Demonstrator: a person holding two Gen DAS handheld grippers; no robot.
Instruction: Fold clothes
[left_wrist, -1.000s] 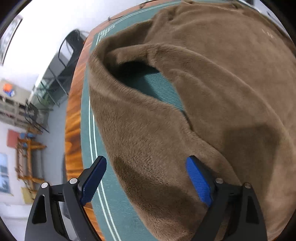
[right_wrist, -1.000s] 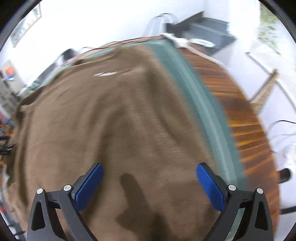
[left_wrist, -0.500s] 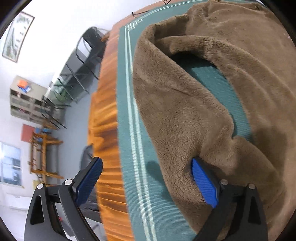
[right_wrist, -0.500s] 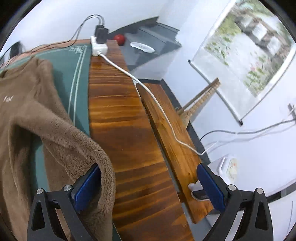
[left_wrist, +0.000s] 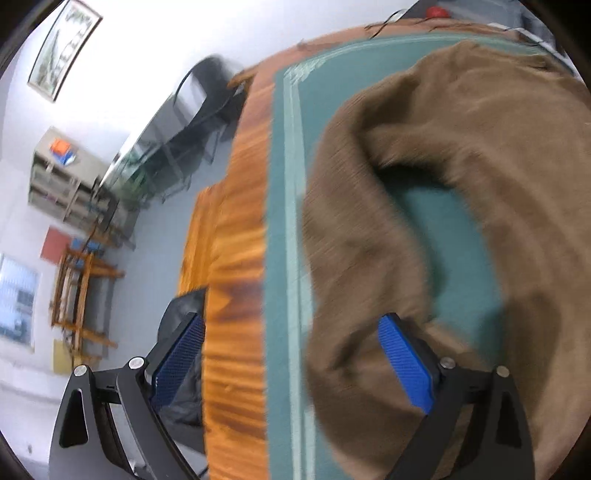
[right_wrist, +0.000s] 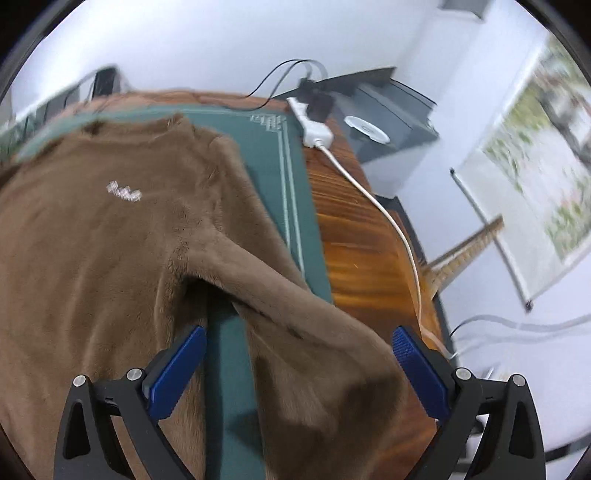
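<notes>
Brown fleece sweater spread on the green mat

Brown fleece sweater (right_wrist: 110, 240), plush, with a small white chest logo (right_wrist: 123, 192), lies flat on the green white-bordered mat (right_wrist: 291, 177) covering the wooden table (right_wrist: 362, 251). Each sleeve bends away from the body, baring mat between. The left gripper (left_wrist: 291, 363) and the right gripper (right_wrist: 299, 369) both stand spread wide, holding nothing, over the sleeves.

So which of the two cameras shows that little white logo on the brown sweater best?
The right wrist view: the white logo sits on the brown sweater's chest, unobstructed though slightly blurred. The left wrist view shows only a blurred sleeve and body, with no logo.
</notes>
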